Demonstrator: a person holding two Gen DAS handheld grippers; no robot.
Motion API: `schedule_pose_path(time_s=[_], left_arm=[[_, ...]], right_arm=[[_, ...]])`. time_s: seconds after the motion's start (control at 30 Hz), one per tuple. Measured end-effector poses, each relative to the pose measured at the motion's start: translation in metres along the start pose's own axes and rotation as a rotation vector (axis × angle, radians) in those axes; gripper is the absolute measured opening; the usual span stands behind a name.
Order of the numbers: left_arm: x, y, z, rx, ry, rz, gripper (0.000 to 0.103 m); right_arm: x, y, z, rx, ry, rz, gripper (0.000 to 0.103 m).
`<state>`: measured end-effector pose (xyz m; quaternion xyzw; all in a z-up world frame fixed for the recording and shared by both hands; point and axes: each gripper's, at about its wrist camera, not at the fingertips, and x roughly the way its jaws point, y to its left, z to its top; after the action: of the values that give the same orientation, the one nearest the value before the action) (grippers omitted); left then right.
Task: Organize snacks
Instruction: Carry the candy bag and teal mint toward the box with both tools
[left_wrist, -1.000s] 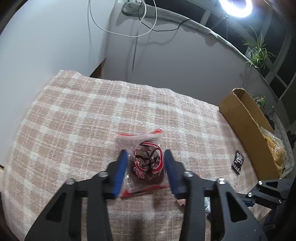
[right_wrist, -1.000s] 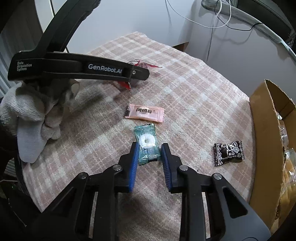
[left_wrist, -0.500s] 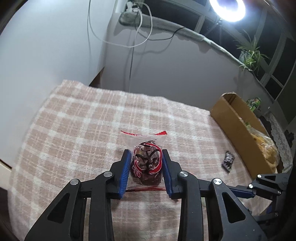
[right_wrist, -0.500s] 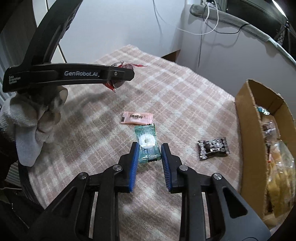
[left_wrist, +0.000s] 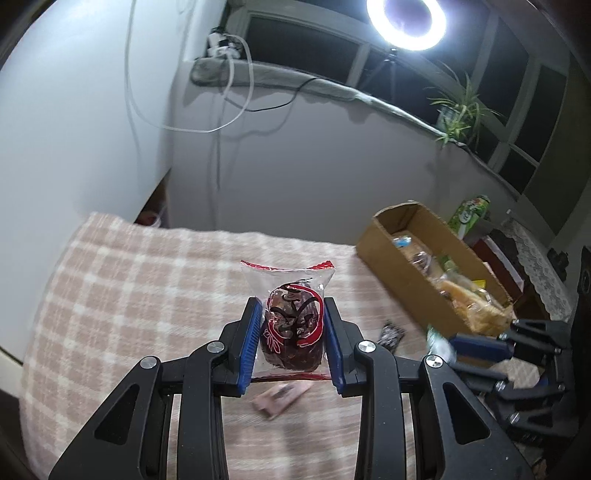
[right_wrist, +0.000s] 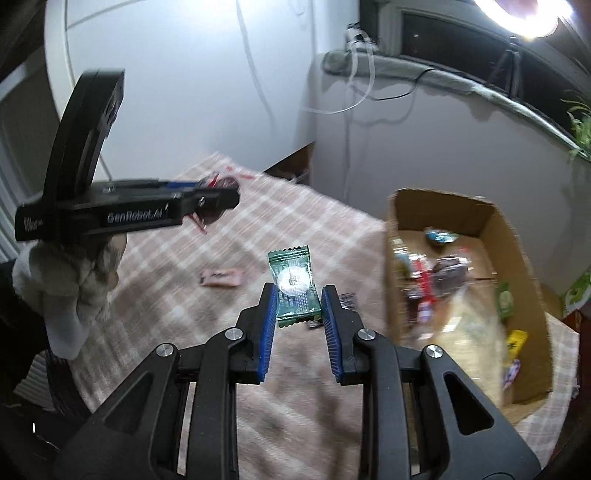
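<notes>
My left gripper (left_wrist: 291, 317) is shut on a clear red-edged snack bag (left_wrist: 291, 314) with a dark filling and holds it above the checked tablecloth (left_wrist: 147, 295). My right gripper (right_wrist: 298, 295) is shut on a green candy wrapper (right_wrist: 293, 286), lifted off the table beside the cardboard box (right_wrist: 491, 221). The box (left_wrist: 406, 280) holds several snacks. A pink candy packet (right_wrist: 221, 277) and a black packet (right_wrist: 347, 299) lie on the cloth; both show in the left wrist view, pink (left_wrist: 282, 397) and black (left_wrist: 391, 334). The left gripper (right_wrist: 207, 203) shows at the left of the right wrist view.
Walls stand behind the table, with hanging cables (left_wrist: 229, 92). A ring light (left_wrist: 406, 22) and a plant (left_wrist: 458, 107) are on the sill. A green can (left_wrist: 472, 214) stands beyond the box. A gloved hand (right_wrist: 66, 288) holds the left gripper.
Both grippers have risen off the table with their snacks. The right one has swung toward the box, which now looms larger. The left one's jaws closed on the red bag.
</notes>
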<state>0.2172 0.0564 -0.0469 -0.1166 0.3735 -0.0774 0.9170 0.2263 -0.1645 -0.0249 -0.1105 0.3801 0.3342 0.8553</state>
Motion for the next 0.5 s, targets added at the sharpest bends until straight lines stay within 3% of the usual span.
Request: schedule_pose_path(time_s=[0.17,0.5], left_arm=[[0.009,-0.024,0.011,0.035,0.000,-0.025,0.031],[0.040,-0.073,0.031,0.092,0.019,-0.083,0.031]], right_arm=[[-0.013,-0.042,0.004,0.064,-0.029,-0.045,0.026],[-0.010,-0.118,-0.001,0.163,-0.006,-0.117,0.026]])
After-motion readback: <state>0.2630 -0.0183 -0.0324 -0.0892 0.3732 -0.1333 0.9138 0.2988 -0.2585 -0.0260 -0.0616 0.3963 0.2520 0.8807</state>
